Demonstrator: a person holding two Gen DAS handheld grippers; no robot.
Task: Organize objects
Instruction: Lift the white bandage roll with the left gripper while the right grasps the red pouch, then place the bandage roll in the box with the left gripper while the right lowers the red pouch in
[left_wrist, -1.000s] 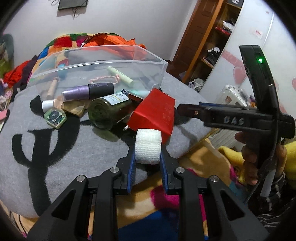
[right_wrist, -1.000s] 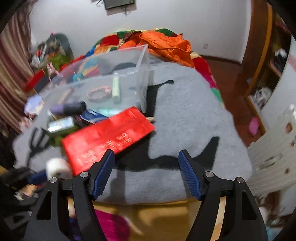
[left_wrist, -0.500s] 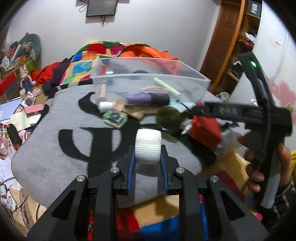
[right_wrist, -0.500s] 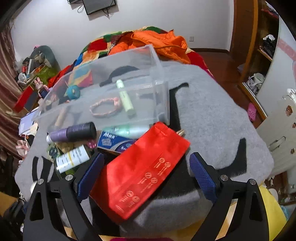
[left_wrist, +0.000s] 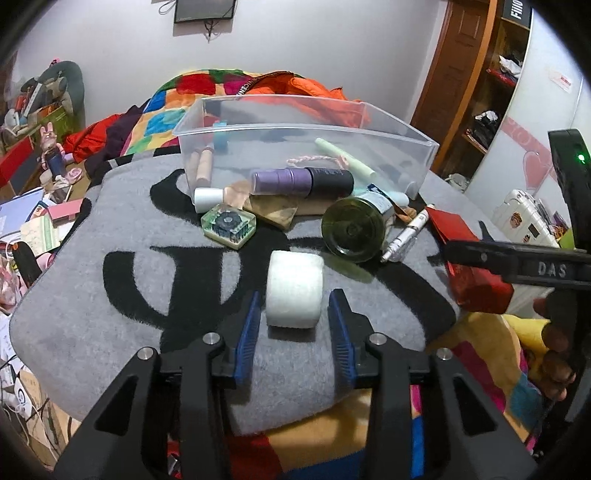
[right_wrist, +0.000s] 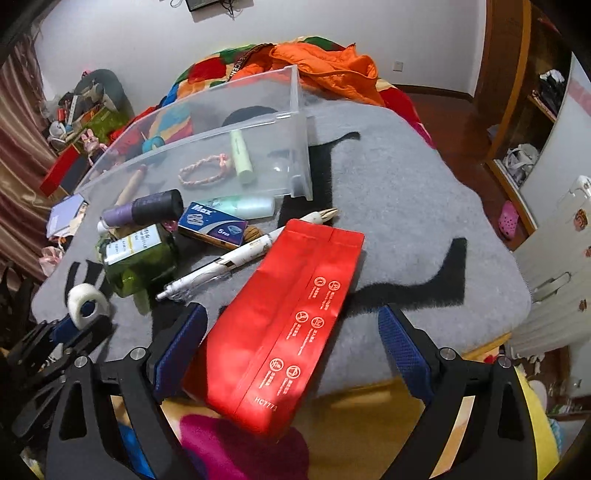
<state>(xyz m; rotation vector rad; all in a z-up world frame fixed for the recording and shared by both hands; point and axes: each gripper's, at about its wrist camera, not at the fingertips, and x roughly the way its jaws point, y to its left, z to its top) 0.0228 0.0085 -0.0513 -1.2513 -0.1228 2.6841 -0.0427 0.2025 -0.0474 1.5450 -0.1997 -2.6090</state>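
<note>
A white tape roll (left_wrist: 294, 288) lies on the grey blanket (left_wrist: 147, 295), between the open jaws of my left gripper (left_wrist: 294, 309), with gaps on both sides. The roll also shows in the right wrist view (right_wrist: 88, 302). My right gripper (right_wrist: 291, 325) is wide open around the near end of a red pouch (right_wrist: 284, 321), not touching it. A clear plastic bin (left_wrist: 303, 147) stands behind, holding a green tube (right_wrist: 242, 157), a pink braided band (right_wrist: 205, 171) and more.
In front of the bin lie a green glass bottle (left_wrist: 352, 230), a purple bottle with black cap (left_wrist: 301, 181), a green square case (left_wrist: 229, 223), a white pen (right_wrist: 240, 258) and a blue box (right_wrist: 212, 223). The blanket's edge drops off near both grippers.
My left gripper has opened and the tape roll now rests on the blanket between its jaws. My right gripper has moved down over the red pouch and opened wider.
</note>
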